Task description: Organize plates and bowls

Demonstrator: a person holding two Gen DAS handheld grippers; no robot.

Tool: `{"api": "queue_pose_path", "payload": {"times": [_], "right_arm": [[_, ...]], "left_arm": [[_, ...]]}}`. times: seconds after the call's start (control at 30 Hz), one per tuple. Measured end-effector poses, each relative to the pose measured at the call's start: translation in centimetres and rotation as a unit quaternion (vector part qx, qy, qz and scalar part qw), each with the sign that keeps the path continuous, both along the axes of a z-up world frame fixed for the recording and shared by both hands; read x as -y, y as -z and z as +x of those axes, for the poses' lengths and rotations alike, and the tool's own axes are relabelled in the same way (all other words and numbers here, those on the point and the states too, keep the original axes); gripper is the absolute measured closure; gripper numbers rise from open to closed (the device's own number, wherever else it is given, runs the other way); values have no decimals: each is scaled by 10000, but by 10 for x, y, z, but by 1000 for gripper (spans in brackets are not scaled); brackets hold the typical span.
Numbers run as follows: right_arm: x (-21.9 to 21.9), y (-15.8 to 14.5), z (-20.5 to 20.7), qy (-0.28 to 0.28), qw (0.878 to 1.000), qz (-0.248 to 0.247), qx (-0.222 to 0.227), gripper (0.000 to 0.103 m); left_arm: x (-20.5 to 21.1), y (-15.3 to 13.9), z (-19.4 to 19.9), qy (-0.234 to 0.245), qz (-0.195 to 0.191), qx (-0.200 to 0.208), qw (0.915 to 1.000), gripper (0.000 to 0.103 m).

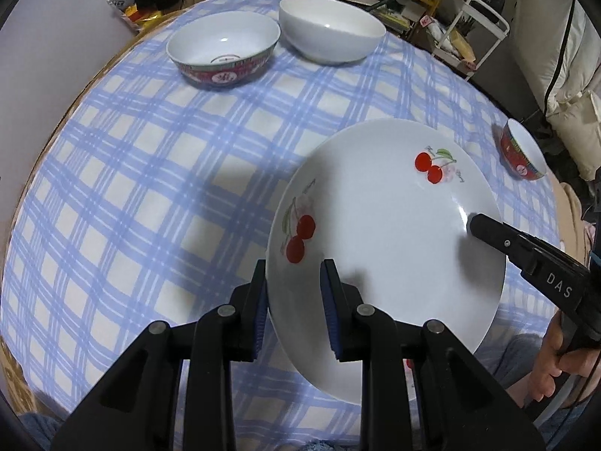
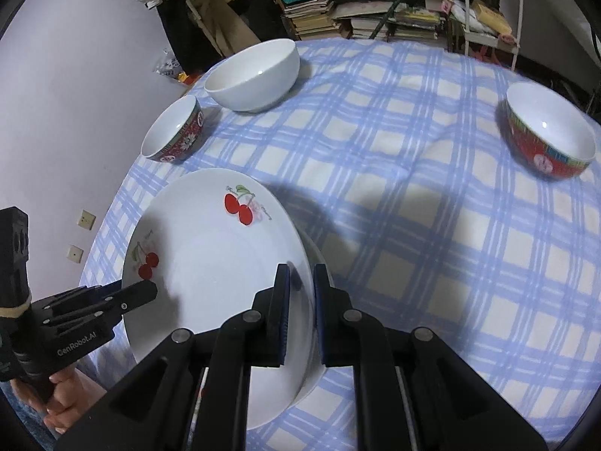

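Note:
A white plate with red cherry prints (image 1: 375, 225) (image 2: 210, 255) is held between both grippers over the blue checked tablecloth (image 1: 131, 188), and its shadow falls on the cloth. My left gripper (image 1: 293, 267) is shut on the plate's left rim. The right gripper (image 2: 300, 268) is shut on the opposite rim. Each gripper also shows in the other's view: the right gripper (image 1: 474, 222) reaches in from the right, and the left gripper (image 2: 150, 290) from the left, a hand under each. Part of the plate's near edge is hidden behind the gripper bodies.
At the far side stand a red-patterned bowl (image 1: 223, 52) (image 2: 174, 131) and a plain white bowl (image 1: 332, 30) (image 2: 255, 75), close together. A smaller red bowl (image 1: 524, 150) (image 2: 550, 131) sits at the right edge. Shelves with books and a white rack stand beyond the table.

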State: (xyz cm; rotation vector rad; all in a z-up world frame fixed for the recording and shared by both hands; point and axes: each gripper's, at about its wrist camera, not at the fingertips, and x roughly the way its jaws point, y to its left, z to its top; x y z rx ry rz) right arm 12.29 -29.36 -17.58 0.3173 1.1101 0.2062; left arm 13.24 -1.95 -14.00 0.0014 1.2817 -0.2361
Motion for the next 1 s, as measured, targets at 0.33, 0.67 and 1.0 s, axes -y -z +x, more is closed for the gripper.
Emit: {"api": "queue_pose_path", "payload": {"times": [0.33, 0.67, 1.0], "right_arm": [[-13, 18, -4, -73, 9995, -303, -17, 91], [-17, 15, -11, 98, 9984, -488, 256, 91], [-17, 15, -14, 129, 9979, -582, 251, 91]], "left_arm": [[-3, 27, 5, -145, 192, -293, 9993, 78], [1, 27, 2, -226, 279, -188, 9992, 78], [0, 27, 4, -251, 273, -215, 9991, 78]]}}
